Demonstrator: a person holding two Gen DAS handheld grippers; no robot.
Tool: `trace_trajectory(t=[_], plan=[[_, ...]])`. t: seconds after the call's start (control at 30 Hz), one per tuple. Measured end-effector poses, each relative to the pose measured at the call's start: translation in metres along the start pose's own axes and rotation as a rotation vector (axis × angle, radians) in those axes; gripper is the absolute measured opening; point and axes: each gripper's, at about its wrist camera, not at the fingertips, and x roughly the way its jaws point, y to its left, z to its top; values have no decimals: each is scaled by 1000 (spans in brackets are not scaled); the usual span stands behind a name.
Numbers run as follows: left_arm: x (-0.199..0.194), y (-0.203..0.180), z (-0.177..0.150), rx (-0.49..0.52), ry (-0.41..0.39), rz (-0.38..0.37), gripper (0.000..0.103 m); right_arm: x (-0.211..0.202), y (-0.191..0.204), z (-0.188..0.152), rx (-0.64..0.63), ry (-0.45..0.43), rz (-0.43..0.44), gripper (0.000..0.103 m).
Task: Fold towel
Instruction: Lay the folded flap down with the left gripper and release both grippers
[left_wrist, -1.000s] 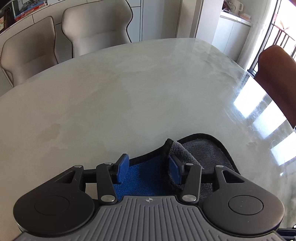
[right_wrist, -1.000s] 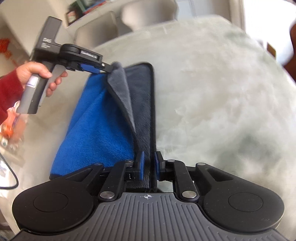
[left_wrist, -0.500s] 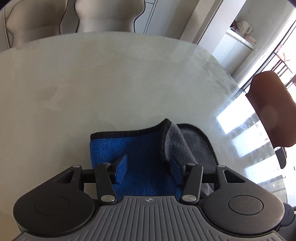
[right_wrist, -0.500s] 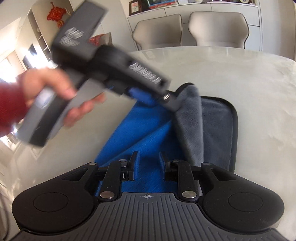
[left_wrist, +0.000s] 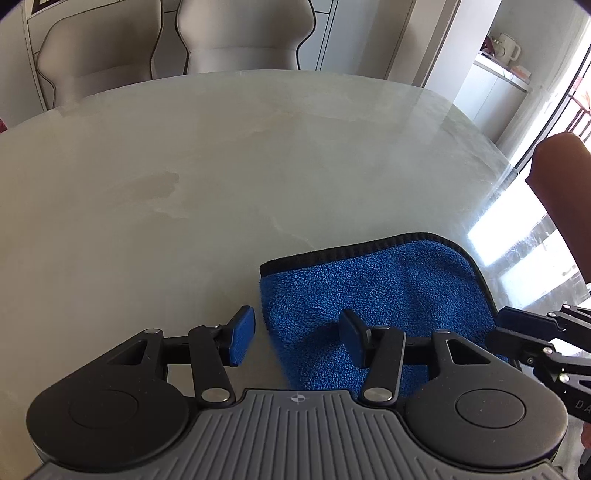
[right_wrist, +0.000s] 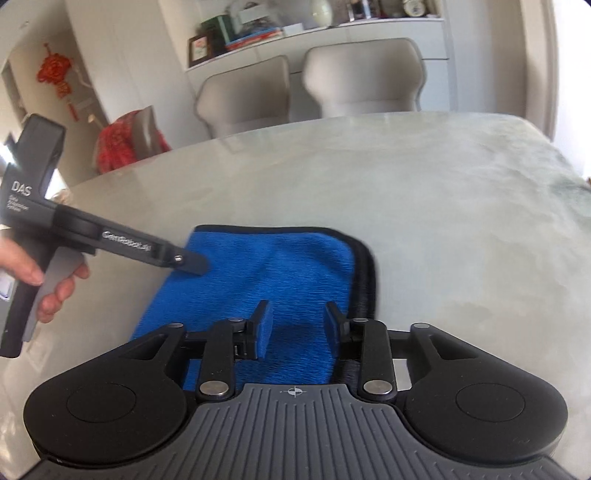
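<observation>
Lying folded on the pale marble table (left_wrist: 229, 177), the towel (left_wrist: 373, 299) shows its blue side up with a black hemmed edge along the far side and right. Both grippers are spread and grip nothing. The left gripper (left_wrist: 297, 338) has its fingers wide apart, the left pad (left_wrist: 242, 336) over bare table, the right one over the towel's near-left part. The right gripper (right_wrist: 297, 330) hovers over the towel's near end with blue cloth showing between its parted pads.

Only the right wrist view shows the person's left hand (right_wrist: 44, 280) on the other tool's handle, that tool's tip over the towel's left edge, and a doubled dark layer along the towel's right edge. Only the left wrist view shows a brown chair (left_wrist: 565, 192) at the right and sunlit glare on the tabletop.
</observation>
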Motion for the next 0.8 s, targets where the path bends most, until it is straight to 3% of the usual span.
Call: trace_trajectory(t=[0.07,0.17,0.27,0.33,0.47,0.63,0.8], plan=[[1,0,-4,60,-4,38,54,-2,6,-1,-16,24,-21,36],[-4,2,-6,30,-1,44,53,-15,12,-1,-44,56,-48,36],[-28,-4,-18,3,-46,-23,53,-46,23,-19,-111,72,-10,36],[-49,-17,-37,27,-74,-93,54,-72,31,-39,-136,89,-39,37],[-67,-32,-71,42,-71,-165,55,-103,32,-71,-22,113,-82,37],[-70,-38,-108,-16,-22,-160,55,-101,35,-93,64,115,-115,36],[-76,-32,-115,-62,-26,-148,55,-89,38,-95,76,100,-123,33]])
